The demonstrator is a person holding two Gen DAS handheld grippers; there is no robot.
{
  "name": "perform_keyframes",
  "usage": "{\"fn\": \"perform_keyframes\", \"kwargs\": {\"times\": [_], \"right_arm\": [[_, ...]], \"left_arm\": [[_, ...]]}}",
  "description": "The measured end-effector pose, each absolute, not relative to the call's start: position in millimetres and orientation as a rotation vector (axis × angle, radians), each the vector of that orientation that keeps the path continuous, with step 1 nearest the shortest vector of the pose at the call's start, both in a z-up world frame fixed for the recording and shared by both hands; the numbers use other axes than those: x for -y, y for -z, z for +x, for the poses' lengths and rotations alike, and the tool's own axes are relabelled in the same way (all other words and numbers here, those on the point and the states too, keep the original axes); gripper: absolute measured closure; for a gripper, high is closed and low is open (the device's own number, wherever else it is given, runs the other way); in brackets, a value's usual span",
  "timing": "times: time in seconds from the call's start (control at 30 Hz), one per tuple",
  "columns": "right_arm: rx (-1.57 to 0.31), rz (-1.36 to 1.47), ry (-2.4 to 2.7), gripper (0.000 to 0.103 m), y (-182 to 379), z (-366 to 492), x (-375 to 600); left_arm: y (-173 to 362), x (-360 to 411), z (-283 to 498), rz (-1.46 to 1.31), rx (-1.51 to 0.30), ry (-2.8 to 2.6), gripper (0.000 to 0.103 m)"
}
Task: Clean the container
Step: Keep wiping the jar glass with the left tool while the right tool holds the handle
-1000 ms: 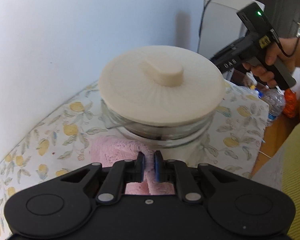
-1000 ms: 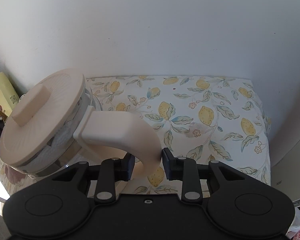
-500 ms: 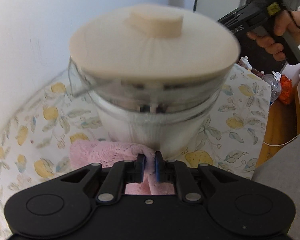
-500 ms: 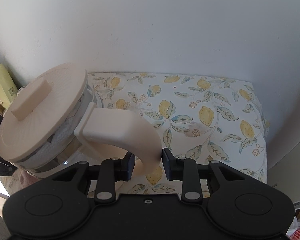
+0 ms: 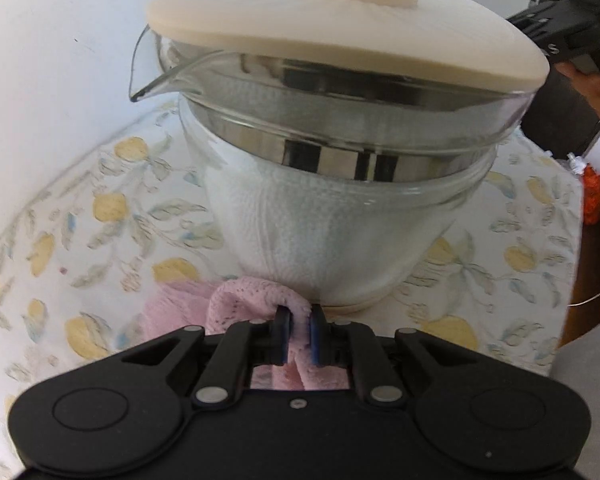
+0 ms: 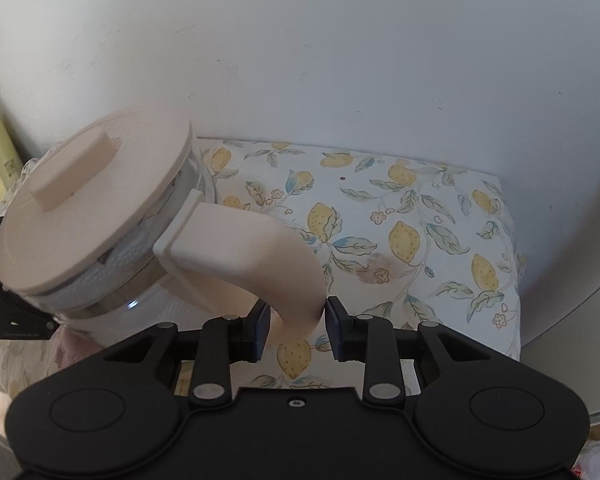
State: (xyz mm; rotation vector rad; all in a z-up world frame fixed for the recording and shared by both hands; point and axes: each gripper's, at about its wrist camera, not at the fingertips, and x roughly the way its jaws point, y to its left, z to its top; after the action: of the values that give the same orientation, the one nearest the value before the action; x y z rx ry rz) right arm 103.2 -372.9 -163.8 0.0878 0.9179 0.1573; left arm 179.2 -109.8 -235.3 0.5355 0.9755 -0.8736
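Note:
A glass jug (image 5: 340, 216) with a cream lid (image 5: 340, 36) and a metal band fills the left wrist view, its spout (image 5: 148, 80) pointing left. My left gripper (image 5: 298, 336) is shut on a pink cloth (image 5: 240, 304) that lies against the jug's lower wall. In the right wrist view the same jug (image 6: 100, 280) is at the left, tilted, and my right gripper (image 6: 294, 330) is shut on its curved cream handle (image 6: 252, 256).
A lemon-print tablecloth (image 6: 400, 240) covers the table (image 5: 80, 240) against a white wall (image 6: 300, 60). The right hand and its gripper body (image 5: 572, 36) show at the upper right of the left wrist view. Orange items (image 5: 592, 196) lie past the table's right edge.
The jug has come much closer and higher in the left wrist view. The left gripper with the pink cloth has moved in against the jug's lower wall. The right grip on the handle is unchanged.

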Motion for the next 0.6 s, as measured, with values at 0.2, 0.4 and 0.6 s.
{"fn": "perform_keyframes", "kwargs": {"times": [0.2,0.4,0.6], "right_arm": [[-0.893,0.141,-0.11,0.068,166.3,101.5,367.3],[-0.883,0.17,-0.083,0.068,168.9,101.0,367.0],[-0.899,0.174,-0.087,0.068,172.3,104.1,367.3]], "left_arm": [[235.2,102.8,189.0,0.535,-0.966,0.842,0.095],[223.4,90.8,186.7,0.416,-0.975,0.828,0.094],[189.7,87.6,165.2,0.413,-0.891,0.883,0.094]]}}
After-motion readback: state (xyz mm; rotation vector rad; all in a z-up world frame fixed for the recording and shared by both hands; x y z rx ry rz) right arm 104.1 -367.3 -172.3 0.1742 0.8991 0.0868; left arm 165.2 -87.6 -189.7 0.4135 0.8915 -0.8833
